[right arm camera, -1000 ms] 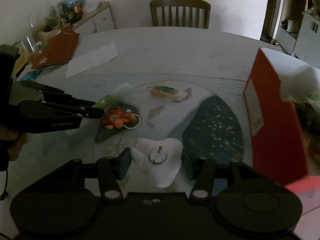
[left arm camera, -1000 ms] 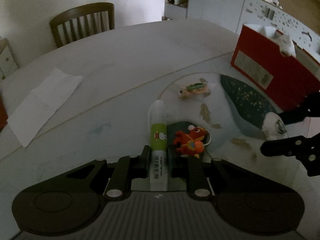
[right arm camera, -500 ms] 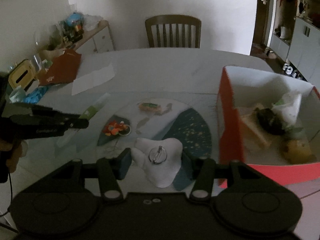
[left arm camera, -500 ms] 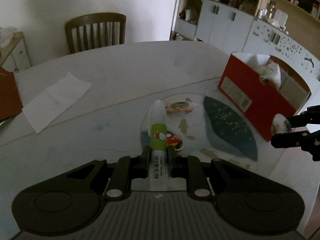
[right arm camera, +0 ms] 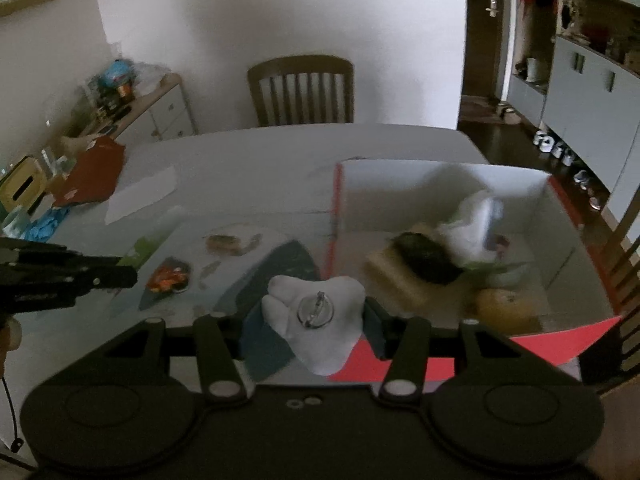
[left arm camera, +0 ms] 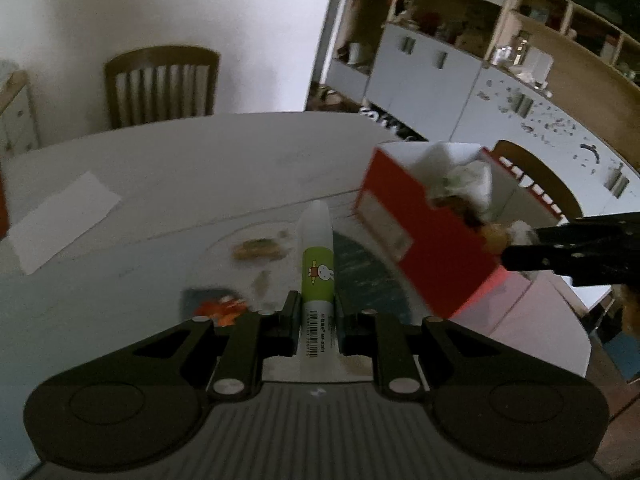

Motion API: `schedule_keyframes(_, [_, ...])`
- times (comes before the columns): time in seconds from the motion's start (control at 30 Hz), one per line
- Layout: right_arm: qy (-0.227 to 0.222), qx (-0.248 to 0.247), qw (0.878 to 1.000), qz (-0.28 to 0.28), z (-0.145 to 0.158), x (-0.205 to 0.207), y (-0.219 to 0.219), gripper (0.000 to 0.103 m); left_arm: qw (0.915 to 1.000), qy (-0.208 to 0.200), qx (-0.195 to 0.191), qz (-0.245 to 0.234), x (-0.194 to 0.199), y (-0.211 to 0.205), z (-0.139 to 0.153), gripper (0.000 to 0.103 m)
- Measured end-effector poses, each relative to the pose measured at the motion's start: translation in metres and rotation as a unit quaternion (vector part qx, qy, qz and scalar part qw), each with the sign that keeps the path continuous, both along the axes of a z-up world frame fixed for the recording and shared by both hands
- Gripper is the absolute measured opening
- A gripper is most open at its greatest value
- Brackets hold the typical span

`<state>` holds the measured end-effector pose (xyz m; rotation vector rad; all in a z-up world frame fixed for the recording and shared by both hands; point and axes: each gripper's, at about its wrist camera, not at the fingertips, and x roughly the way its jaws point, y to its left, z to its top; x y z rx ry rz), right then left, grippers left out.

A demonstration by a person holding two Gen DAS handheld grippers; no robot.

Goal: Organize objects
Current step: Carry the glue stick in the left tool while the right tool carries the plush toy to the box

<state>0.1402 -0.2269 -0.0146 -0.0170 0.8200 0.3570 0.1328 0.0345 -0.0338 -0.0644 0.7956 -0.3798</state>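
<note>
Your left claw [left arm camera: 317, 314] grips one glue stick [left arm camera: 317, 264]; your right claw [right arm camera: 314, 320] grips one white plush badge [right arm camera: 316, 316]. At frame right stands one red box [right arm camera: 576, 344]; two items, a candy [right arm camera: 226, 243] and an orange toy [right arm camera: 168, 278], lie on the worktop [right arm camera: 260, 152].

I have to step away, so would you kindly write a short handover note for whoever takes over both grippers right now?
Left gripper: shut on the glue stick, off the table.
Right gripper: shut on the white plush badge, at the near edge of the red box.
Done: the box already holds several items.
Left: drop both in; the orange toy and wrapped candy remain on the table.
</note>
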Motion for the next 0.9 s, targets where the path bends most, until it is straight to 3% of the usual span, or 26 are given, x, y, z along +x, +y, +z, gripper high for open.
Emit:
schedule_keyframes(0.33, [-0.013, 0.006, 1.0, -0.017, -0.001, 0.013, -0.06, 0.052, 0.9989, -0.011, 0.002, -0.046, 0.005, -0.082, 0.013, 0.016])
schedule_keyframes(0.9, [-0.019, 0.006, 0.999, -0.043, -0.011, 0.043, -0.138, 0.052, 0.9932, -0.011, 0.028, -0.113, 0.036, -0.184, 0.012, 0.016])
